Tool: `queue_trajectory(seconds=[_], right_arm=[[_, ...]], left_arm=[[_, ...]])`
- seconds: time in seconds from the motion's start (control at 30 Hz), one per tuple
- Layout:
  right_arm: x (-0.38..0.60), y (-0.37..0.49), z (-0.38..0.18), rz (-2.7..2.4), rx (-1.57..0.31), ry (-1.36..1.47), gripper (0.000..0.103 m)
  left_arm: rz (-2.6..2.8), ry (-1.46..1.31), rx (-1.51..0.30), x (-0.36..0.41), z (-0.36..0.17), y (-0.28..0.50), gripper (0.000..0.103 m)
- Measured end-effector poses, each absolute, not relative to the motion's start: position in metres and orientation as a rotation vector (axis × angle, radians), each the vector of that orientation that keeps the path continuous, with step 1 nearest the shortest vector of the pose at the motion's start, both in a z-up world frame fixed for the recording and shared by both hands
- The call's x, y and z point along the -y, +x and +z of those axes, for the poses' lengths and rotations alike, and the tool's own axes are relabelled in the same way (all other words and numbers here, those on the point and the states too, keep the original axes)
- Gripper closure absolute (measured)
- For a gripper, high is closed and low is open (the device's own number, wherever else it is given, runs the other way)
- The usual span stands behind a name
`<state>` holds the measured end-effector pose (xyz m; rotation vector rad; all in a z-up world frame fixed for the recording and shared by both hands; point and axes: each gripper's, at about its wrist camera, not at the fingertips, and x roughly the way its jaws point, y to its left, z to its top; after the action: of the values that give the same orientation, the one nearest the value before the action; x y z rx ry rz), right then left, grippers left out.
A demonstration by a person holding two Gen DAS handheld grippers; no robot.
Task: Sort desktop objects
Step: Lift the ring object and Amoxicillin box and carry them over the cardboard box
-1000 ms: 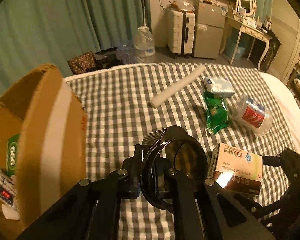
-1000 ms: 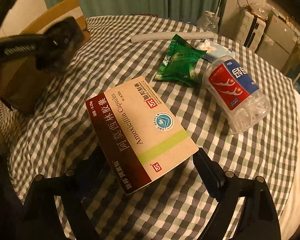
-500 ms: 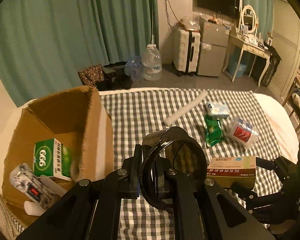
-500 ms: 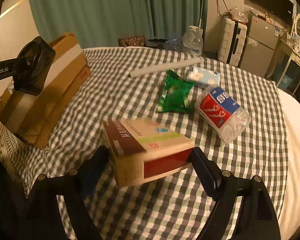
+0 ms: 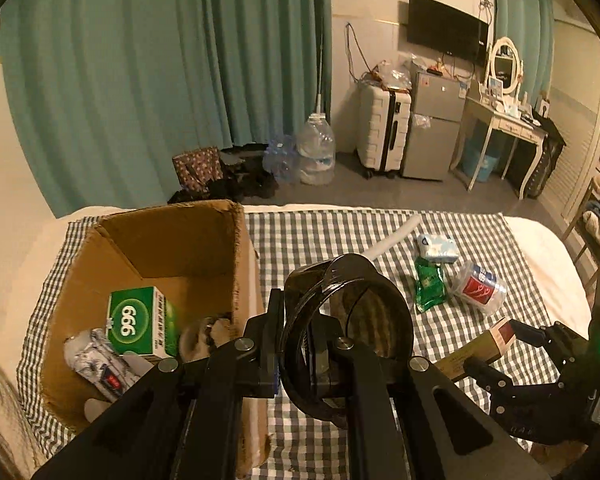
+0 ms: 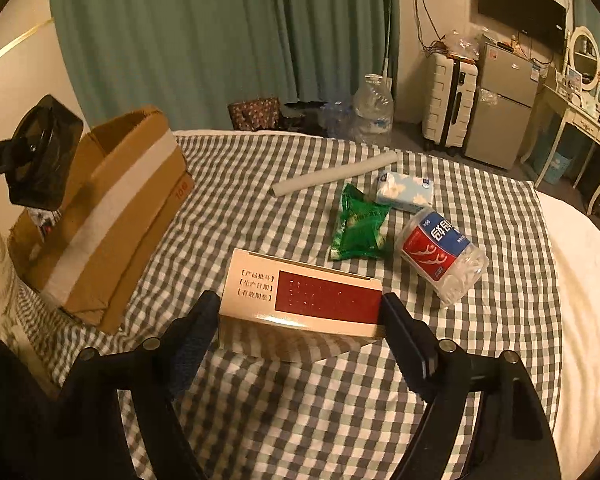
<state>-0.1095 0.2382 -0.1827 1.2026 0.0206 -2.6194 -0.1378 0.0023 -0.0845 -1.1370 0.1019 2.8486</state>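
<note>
Left claw (image 5: 328,354) is pinched nearly closed on the rim of a dark round ring-shaped thing (image 5: 346,336), looks like a black hoop or a lid with a see-through middle, can't tell exactly what it is. It's held up in the air just right of the open cardboard box (image 5: 224,240). In the right wrist view you can see the same dark ring hanging over the far left edge of the box.

Inside the box: a green 999 carton (image 5: 140,322), a crumpled silvery packet (image 5: 98,364) below it, and some other stuff too dark to make out.

Right claw (image 6: 300,316) has its jaws around a cream and dark red medicine box (image 6: 304,294) with Chinese print on it, one finger at each end of the box. The jaws are closing in, and the pads look to be pressing on both ends, with the box held clear of the checkered cloth (image 6: 300,408).

Further out on the cloth, all lying apart from the claws: a green snack pouch (image 6: 360,226), a clear plastic tub with a red and blue label (image 6: 440,256) on its side just right of the pouch, a blue and white tissue pack (image 6: 406,192) behind them, and a long white tube (image 6: 334,174) at an angle.

Beyond the cloth there are green curtains (image 5: 160,72), a big water jug (image 5: 316,150), a white suitcase (image 5: 384,128) and a small fridge.
</note>
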Motion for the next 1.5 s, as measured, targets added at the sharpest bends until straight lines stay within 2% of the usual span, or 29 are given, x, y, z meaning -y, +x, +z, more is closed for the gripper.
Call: queue_trajectory(seconds=[0.97, 1.5], right_arm=[[-0.185, -0.083, -0.038, -2.802, -0.018, 0.798, 0.022], [-0.123, -0.102, -0.028, -2.714, -0.023, 0.73, 0.023]], left_arm=[[2.957, -0.971, -0.039, 0.053, -0.018, -0.109, 0.094], [3.038, -1.04, -0.014, 0.106, -0.031, -0.117, 0.094]])
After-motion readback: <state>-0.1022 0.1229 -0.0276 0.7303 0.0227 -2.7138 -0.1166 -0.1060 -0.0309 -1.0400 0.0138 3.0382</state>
